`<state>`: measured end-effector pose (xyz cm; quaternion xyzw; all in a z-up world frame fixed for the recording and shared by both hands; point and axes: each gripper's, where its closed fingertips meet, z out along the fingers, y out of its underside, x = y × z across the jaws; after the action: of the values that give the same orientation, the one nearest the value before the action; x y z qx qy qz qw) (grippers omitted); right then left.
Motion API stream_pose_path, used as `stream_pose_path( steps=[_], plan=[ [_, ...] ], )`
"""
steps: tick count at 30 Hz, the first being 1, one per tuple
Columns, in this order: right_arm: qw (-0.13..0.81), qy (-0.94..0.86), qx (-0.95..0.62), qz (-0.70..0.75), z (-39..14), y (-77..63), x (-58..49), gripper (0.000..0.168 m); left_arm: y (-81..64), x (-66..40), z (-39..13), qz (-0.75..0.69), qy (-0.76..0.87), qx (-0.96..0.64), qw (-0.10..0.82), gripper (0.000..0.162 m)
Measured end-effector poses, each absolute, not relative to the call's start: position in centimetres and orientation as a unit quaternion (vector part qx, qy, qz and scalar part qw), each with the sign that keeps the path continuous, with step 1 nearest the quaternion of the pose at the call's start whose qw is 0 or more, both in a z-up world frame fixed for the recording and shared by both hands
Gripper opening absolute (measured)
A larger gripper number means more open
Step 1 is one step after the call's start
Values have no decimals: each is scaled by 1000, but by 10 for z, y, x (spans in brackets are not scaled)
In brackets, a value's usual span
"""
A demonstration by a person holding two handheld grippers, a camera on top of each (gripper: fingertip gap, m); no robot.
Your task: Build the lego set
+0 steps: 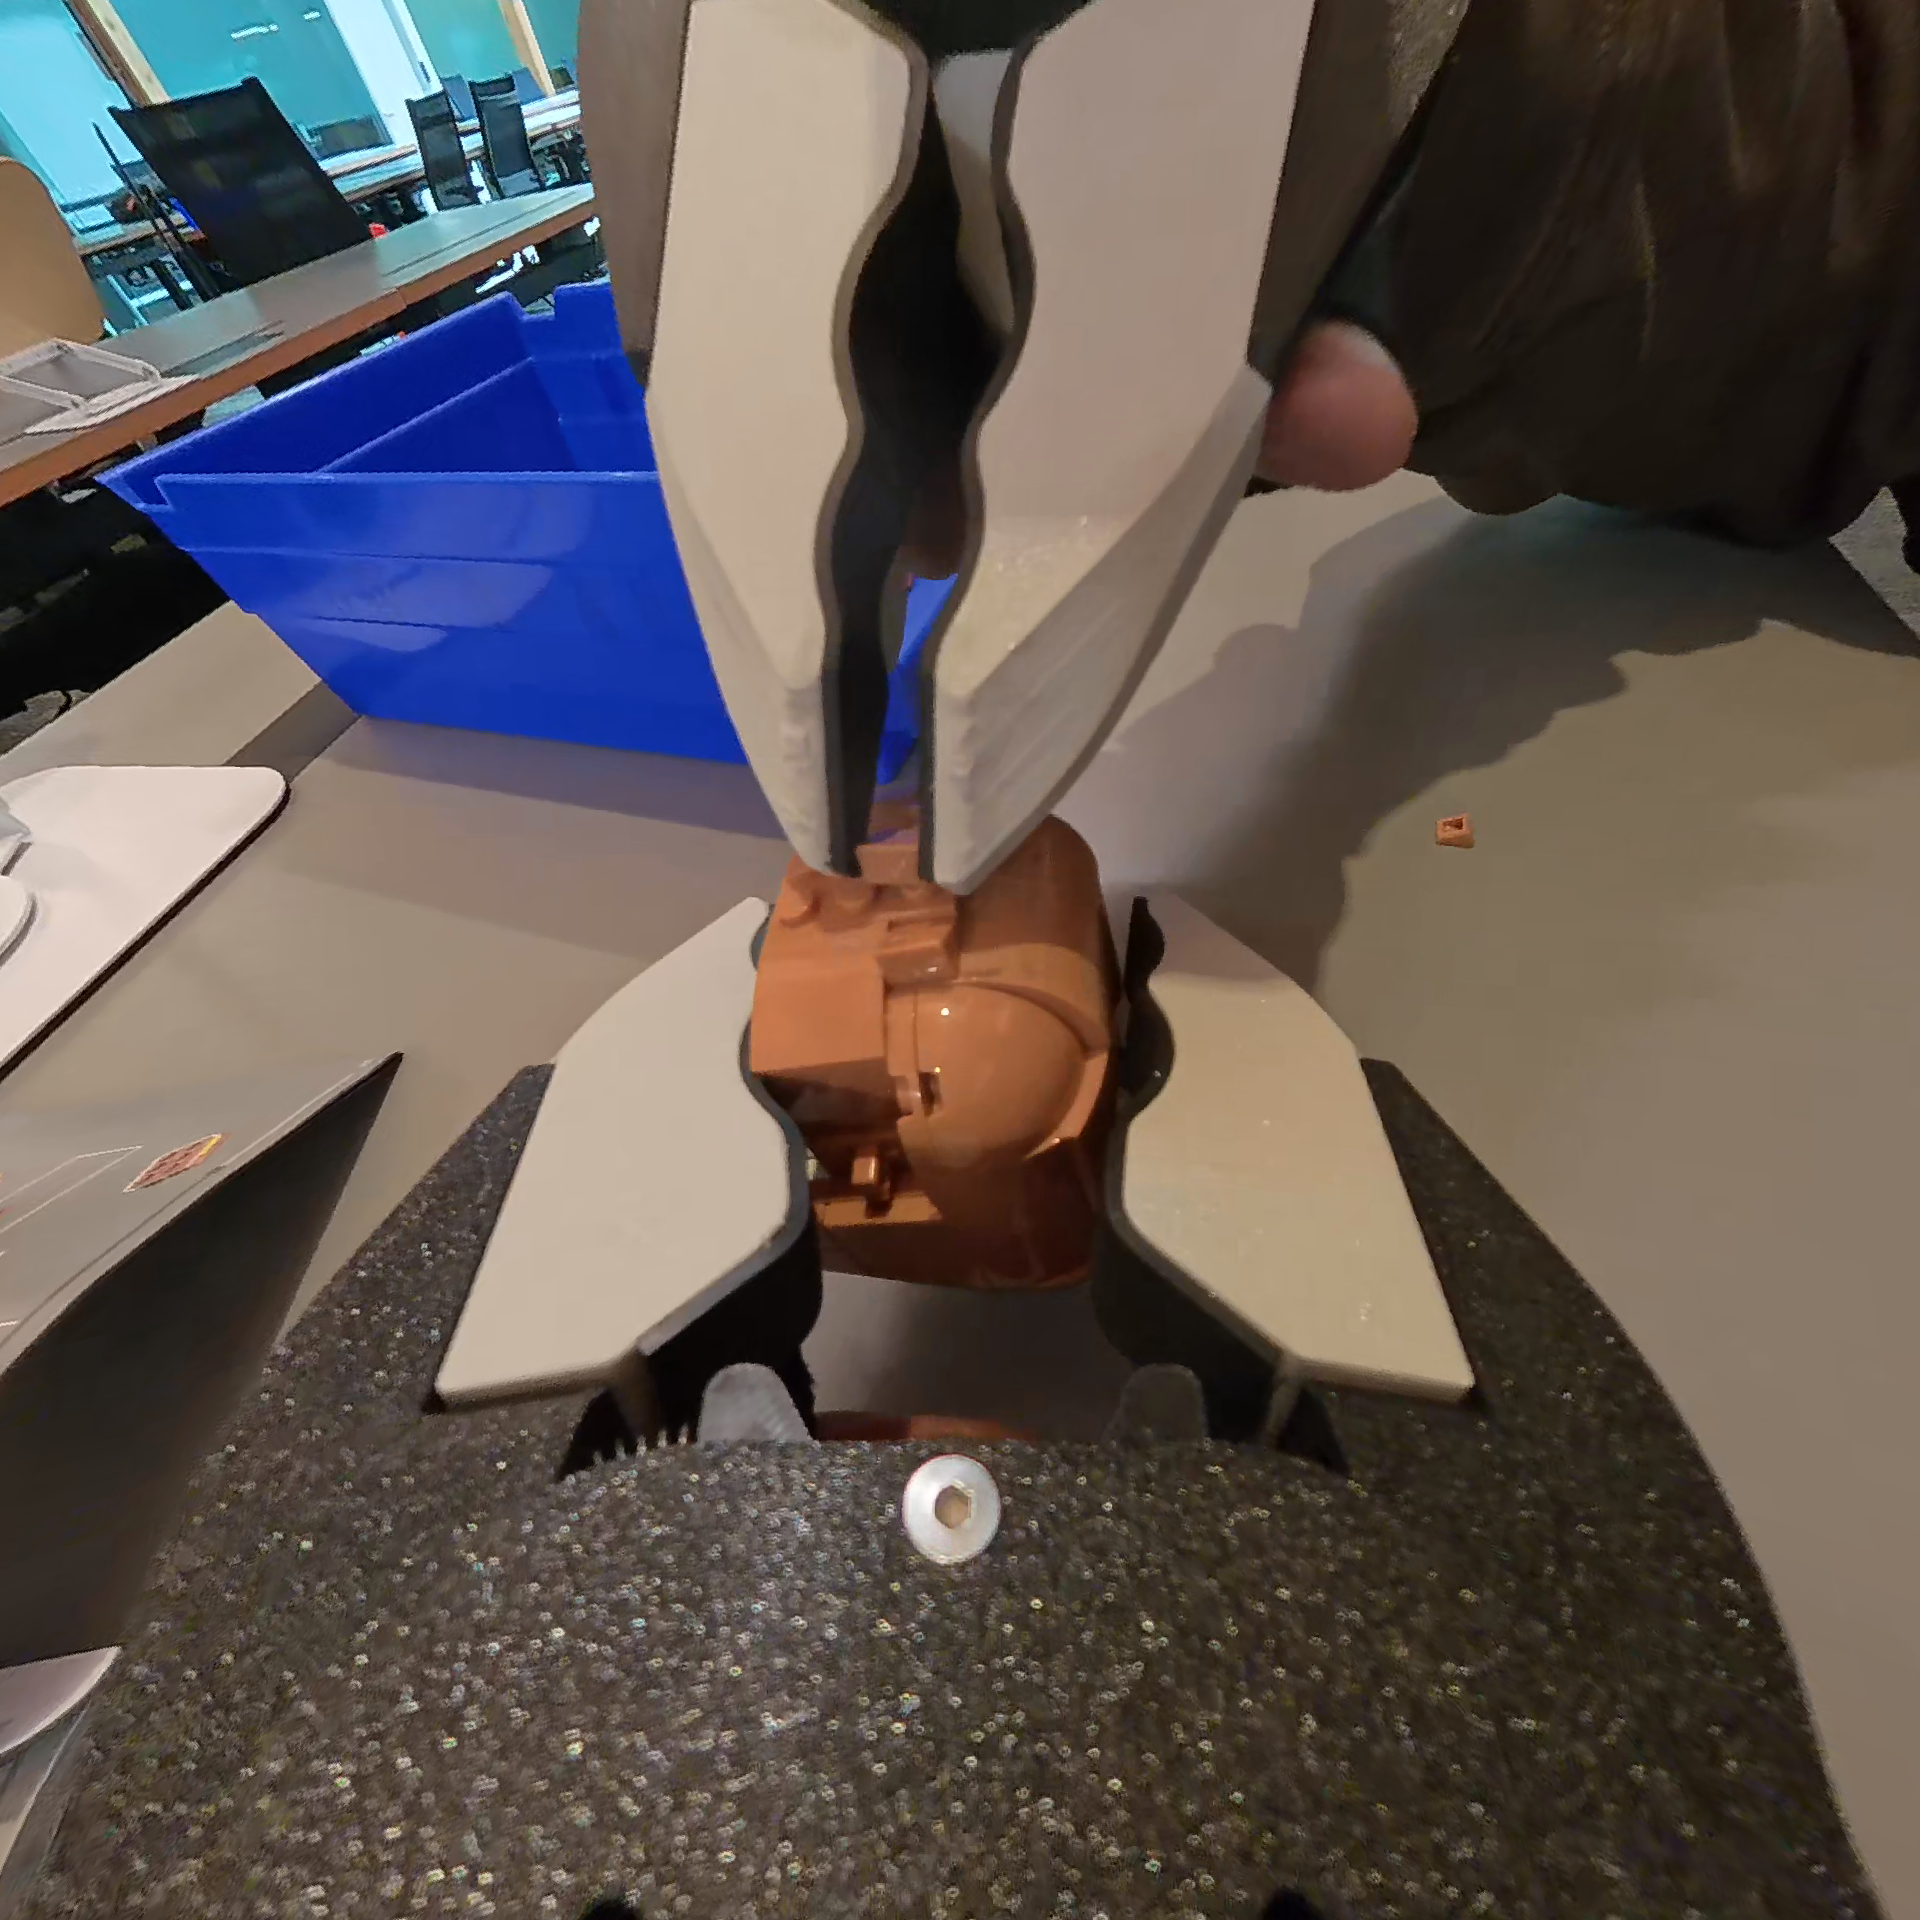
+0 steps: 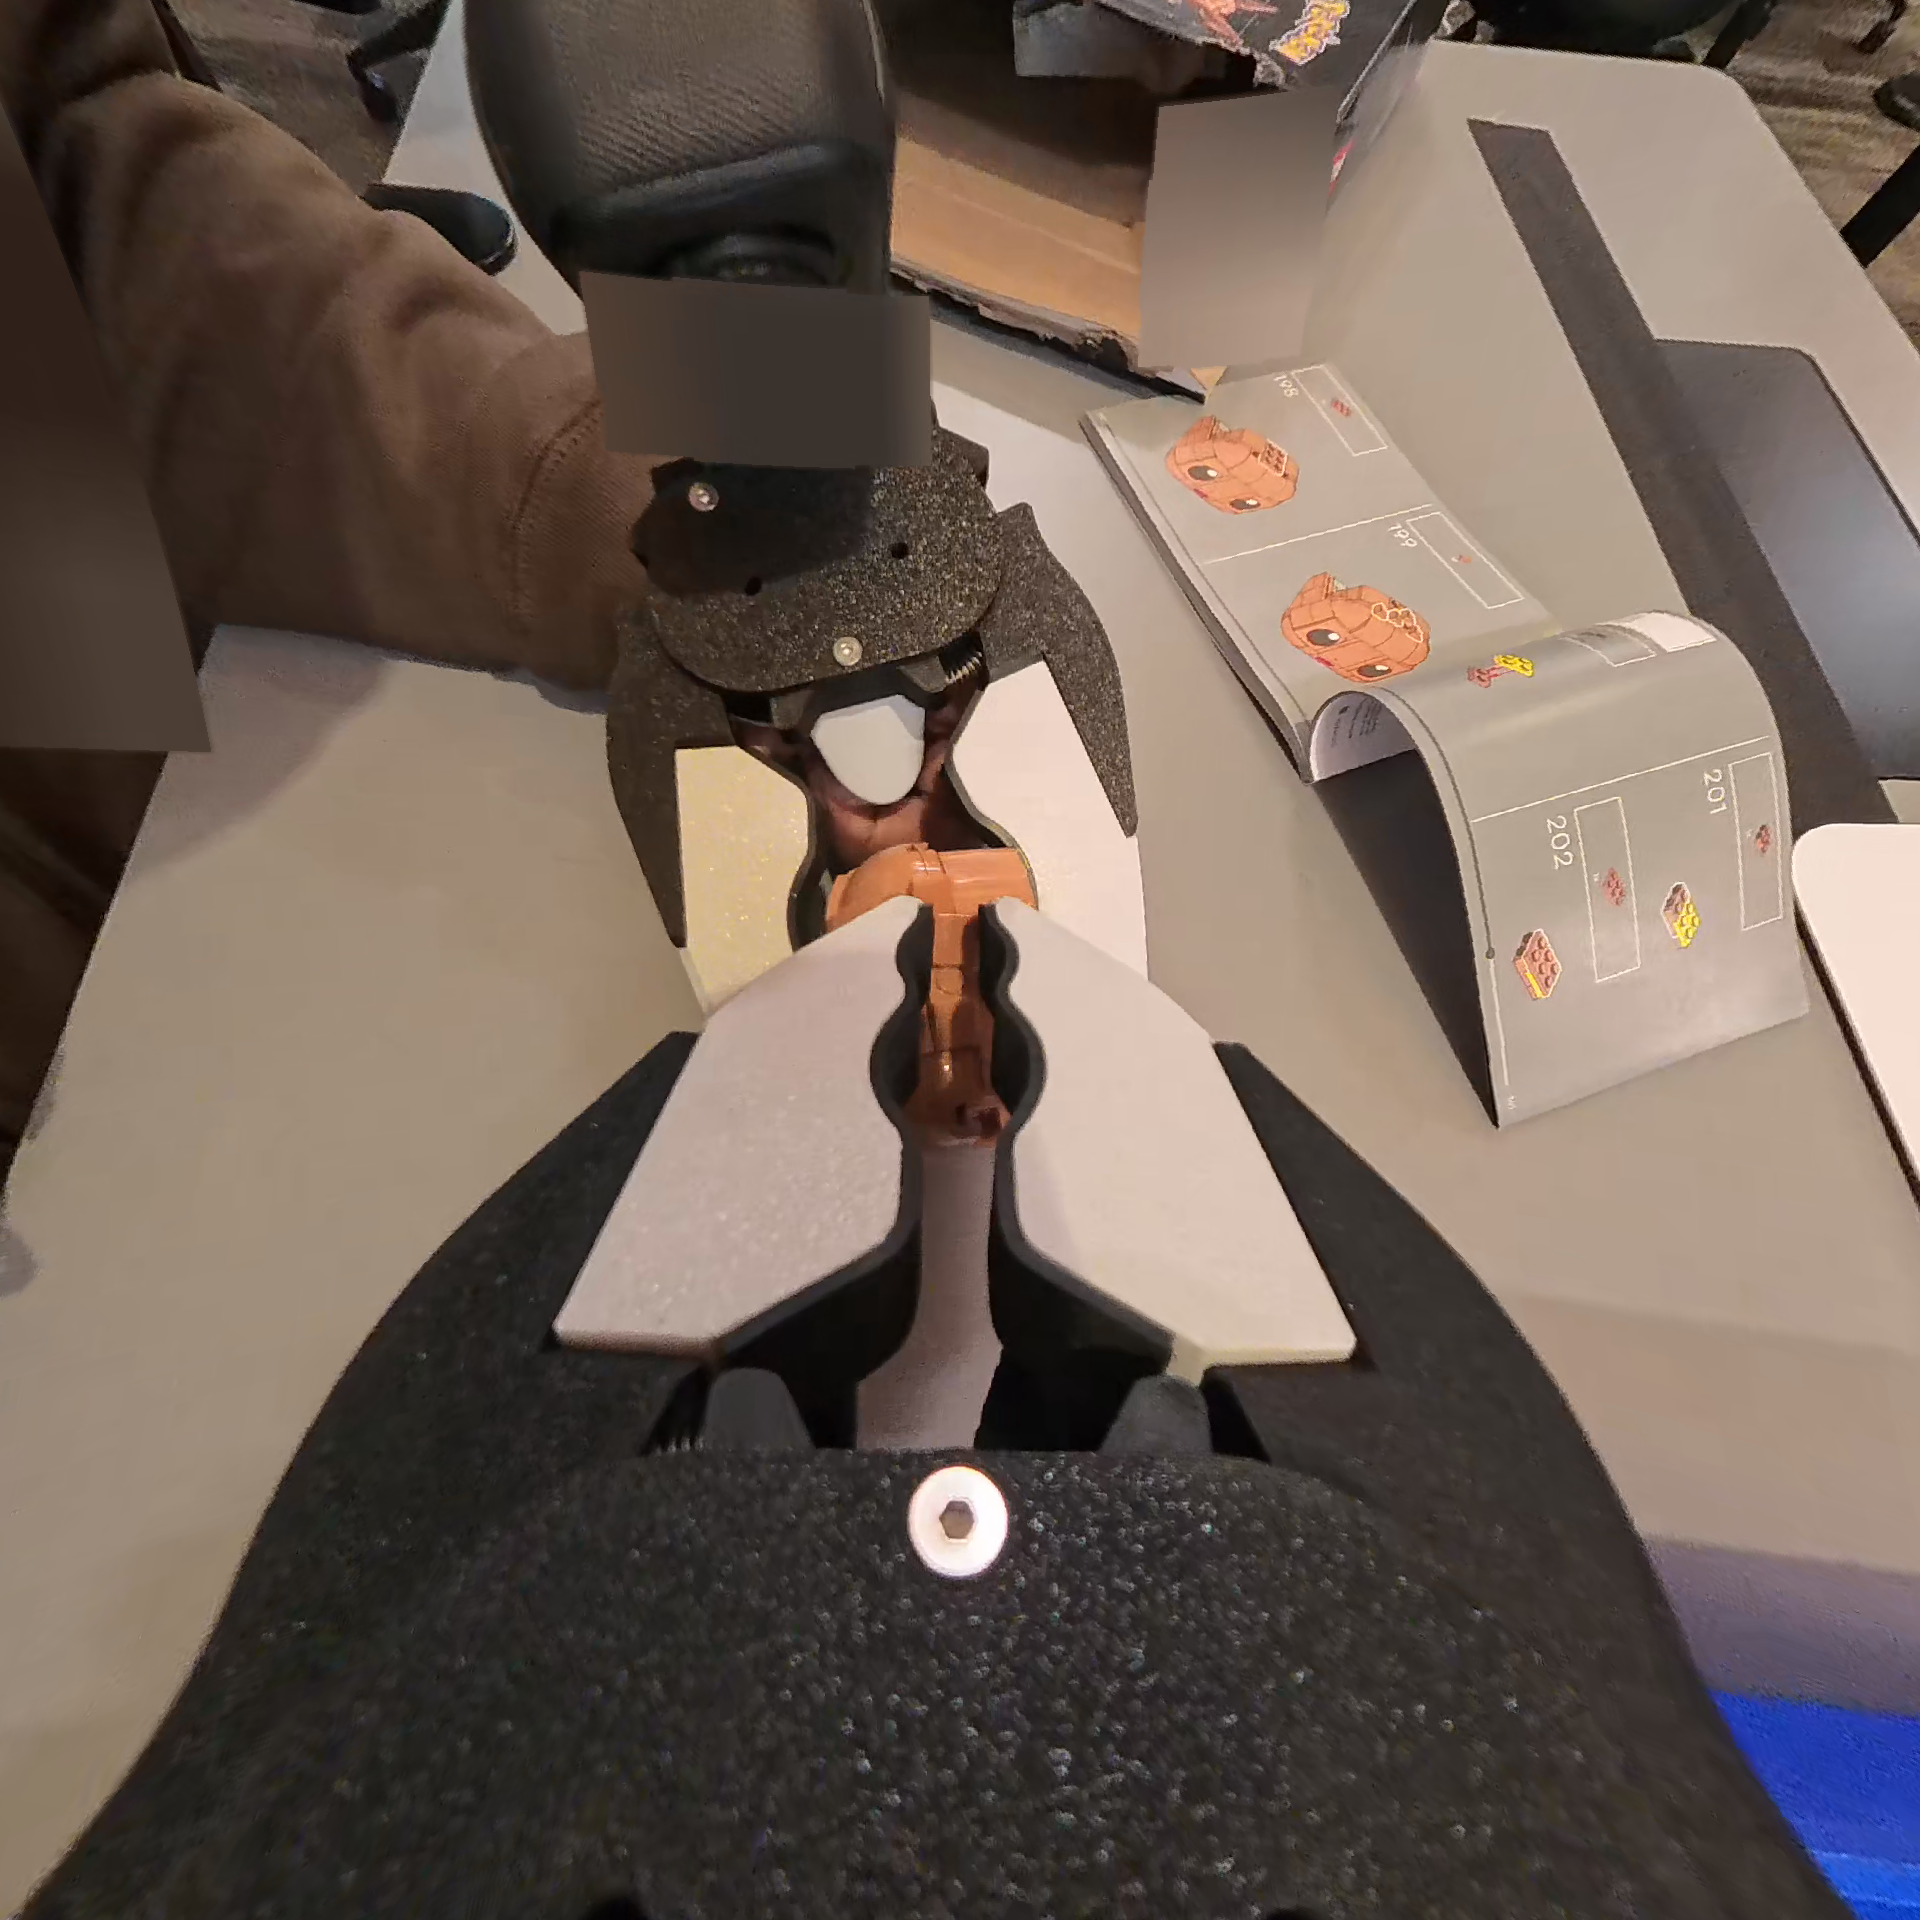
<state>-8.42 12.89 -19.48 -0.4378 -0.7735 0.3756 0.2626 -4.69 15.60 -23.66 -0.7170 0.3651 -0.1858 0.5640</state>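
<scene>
Clamping the brown lego model between its two grey fingers, the left hand-held gripper holds it just above the grey tabletop, with the jaws spread only as wide as the model's rounded body. From the far side the right hand-held gripper reaches down to the model's studded top, its jaws drawn almost together on a small brown piece sitting there. In the right wrist view that same narrow grip shows a thin strip of brown brick between the tips. A blue bin stands at the far left of the tabletop, and a tiny brown brick lies alone at the right. An open instruction booklet rests on the tabletop right of the grippers.
</scene>
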Motion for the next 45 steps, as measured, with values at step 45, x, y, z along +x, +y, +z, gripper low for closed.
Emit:
stream_pose_path(
  steps=[45],
  plan=[
    [403,-763,-246,442,-180,110,-59,50,144,-40,-229,-252,371,-698,558,62]
  ],
)
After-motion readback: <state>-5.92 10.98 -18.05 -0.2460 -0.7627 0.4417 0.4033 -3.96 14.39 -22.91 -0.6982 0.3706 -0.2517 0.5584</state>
